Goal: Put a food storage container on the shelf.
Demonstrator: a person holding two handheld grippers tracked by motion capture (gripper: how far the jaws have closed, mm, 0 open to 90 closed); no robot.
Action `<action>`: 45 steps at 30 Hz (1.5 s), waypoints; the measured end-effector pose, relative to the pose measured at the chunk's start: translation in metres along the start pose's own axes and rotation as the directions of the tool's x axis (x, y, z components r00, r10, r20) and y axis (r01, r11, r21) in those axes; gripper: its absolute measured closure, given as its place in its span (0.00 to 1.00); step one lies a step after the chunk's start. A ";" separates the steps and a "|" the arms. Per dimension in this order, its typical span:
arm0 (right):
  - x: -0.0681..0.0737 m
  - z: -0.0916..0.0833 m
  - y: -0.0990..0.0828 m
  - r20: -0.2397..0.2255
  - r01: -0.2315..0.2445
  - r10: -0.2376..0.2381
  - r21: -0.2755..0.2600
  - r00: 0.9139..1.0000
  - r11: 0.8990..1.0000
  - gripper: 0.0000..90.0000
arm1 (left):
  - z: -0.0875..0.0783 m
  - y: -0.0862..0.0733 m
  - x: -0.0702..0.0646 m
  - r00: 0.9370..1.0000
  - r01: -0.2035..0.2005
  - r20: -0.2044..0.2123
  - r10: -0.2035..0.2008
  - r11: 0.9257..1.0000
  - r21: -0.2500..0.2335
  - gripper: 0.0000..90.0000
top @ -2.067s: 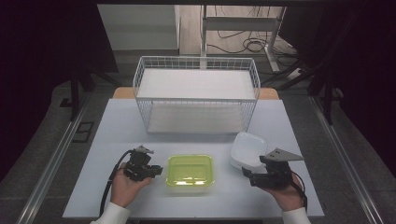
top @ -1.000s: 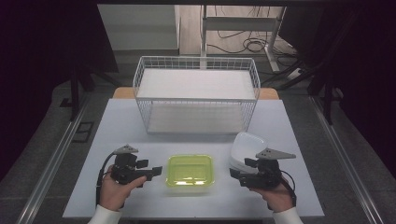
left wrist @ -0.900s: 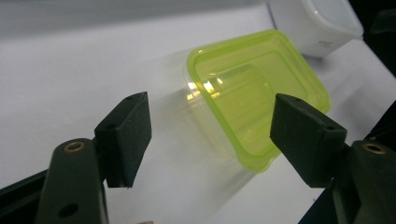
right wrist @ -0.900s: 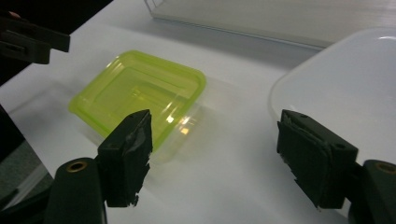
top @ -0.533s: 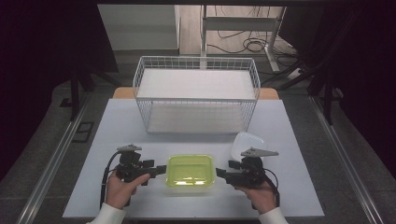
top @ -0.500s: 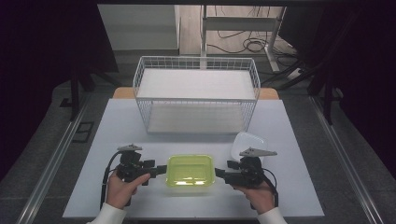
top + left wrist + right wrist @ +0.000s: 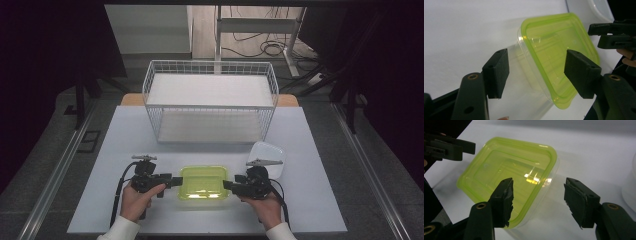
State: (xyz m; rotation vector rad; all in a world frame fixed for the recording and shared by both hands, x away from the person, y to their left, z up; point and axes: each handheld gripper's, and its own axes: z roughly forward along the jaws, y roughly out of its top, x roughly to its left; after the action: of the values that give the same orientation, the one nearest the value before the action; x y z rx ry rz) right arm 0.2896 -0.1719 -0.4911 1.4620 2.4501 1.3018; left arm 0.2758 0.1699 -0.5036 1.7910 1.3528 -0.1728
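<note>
Both grippers flank the clear rectangular plastic container with a lime-green lid (image 7: 204, 182). The left gripper (image 7: 173, 181) and right gripper (image 7: 226, 185) have jaws closing, pads not yet pressing its corners.

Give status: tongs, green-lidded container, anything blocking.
Left tongs and right tongs open, closing in, one at each end of container, not gripping. Green-lidded container flat on table, lid on. White container behind right hand; nothing blocking.

A white table (image 7: 110, 165) bears a wire basket (image 7: 210, 102), green-lidded container (image 7: 204, 183) and white tub (image 7: 270, 155).
</note>
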 end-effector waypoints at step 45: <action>0.002 -0.014 0.003 -0.137 -0.091 0.085 -0.042 0.987 0.995 0.87 | -0.007 -0.004 -0.020 0.996 0.020 0.091 -0.015 0.998 -0.055 0.88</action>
State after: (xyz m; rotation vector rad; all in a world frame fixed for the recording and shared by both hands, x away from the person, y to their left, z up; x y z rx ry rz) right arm 0.2851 -0.1784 -0.4793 1.5356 2.4397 1.5138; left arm 0.2621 0.1607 -0.4902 1.7050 1.2968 -0.2211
